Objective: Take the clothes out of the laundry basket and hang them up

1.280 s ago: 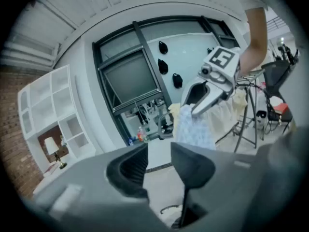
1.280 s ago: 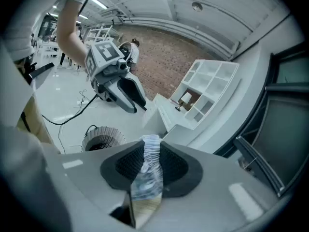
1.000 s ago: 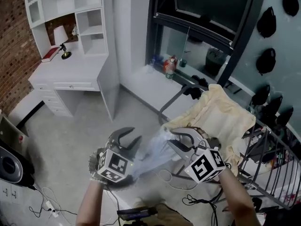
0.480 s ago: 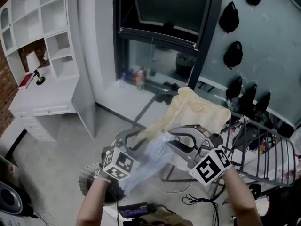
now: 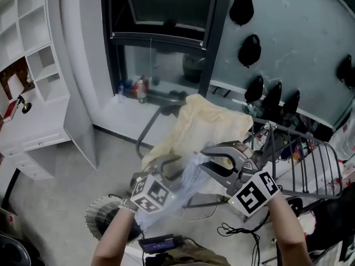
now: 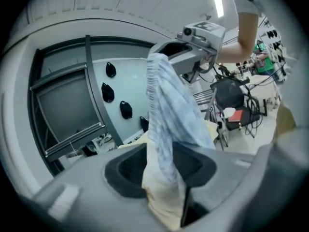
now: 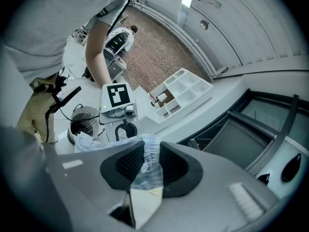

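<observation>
Pale blue cloth, a thin garment [image 5: 183, 184], stretches as a band between the two grippers, on the near side of the drying rack [image 5: 310, 173]. One bunched end sits between the pads of the left gripper [image 5: 168, 161]; its jaws have just been opening, yet the cloth fills the gap and the pads press on it. The right gripper [image 5: 204, 158] is clamped on the other end (a gathered hem shows between its pads). The laundry basket [image 5: 100, 221] stands on the floor, left of the rack and nearer. A yellow cloth [image 5: 205, 121] drapes over the rack's left end. Beyond the rack, dark rounded things [image 5: 249, 49] hang on a grey-green wall.
</observation>
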A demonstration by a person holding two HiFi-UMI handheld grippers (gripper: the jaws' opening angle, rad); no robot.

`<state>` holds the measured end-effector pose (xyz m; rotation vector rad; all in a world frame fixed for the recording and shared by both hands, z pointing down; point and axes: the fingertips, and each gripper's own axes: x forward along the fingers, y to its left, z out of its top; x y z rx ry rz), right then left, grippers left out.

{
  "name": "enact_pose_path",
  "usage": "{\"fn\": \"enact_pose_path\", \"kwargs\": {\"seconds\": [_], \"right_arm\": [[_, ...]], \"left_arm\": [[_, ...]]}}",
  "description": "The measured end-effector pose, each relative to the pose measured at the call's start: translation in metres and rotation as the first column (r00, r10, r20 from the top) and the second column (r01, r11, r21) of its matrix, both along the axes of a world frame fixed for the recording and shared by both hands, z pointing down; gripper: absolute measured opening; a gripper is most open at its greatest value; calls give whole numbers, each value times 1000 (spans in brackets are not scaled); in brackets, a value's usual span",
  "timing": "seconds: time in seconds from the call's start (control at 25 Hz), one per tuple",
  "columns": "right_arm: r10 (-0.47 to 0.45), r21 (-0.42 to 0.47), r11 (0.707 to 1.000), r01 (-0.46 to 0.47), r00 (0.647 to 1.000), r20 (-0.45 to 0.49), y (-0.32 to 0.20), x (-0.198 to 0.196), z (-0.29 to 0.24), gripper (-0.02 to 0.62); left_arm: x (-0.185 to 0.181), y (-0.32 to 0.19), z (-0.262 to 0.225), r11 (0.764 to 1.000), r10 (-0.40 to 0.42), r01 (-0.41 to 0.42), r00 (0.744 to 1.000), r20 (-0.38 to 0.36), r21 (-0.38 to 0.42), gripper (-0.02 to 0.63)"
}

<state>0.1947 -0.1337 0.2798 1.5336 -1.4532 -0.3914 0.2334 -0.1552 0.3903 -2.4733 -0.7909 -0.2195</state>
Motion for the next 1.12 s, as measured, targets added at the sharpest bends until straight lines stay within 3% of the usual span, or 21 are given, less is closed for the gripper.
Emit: {"fn": "enact_pose_path", "kwargs": {"seconds": [0.24, 0.36, 0.44, 0.48, 0.84, 1.12], "right_arm": [[71, -1, 998, -71, 998, 1, 28, 1, -5, 97], [124, 0, 992, -124, 992, 4, 49, 4, -5, 97], [171, -6, 985, -171, 985, 3, 65, 10, -3, 97], [198, -11, 980, -198, 980, 4, 73, 12, -1, 97], [435, -36, 900, -434, 897, 74, 135, 30, 33, 97], [568, 0, 818, -575, 809, 152, 190, 36, 52, 97]], "left_arm": [[9, 57, 6, 986, 164, -162, 985, 52, -43, 165], [14, 84, 11, 977, 211, -211, 976, 42, -19, 113], [22, 92, 15, 980, 196, -197, 980, 25, 25, 30], [26, 93, 16, 982, 182, -182, 983, 20, 40, 21], [51, 60, -9, 998, 29, -28, 999, -32, 51, 10], [51, 95, -43, 988, 57, -39, 991, -121, 147, 9]]}}
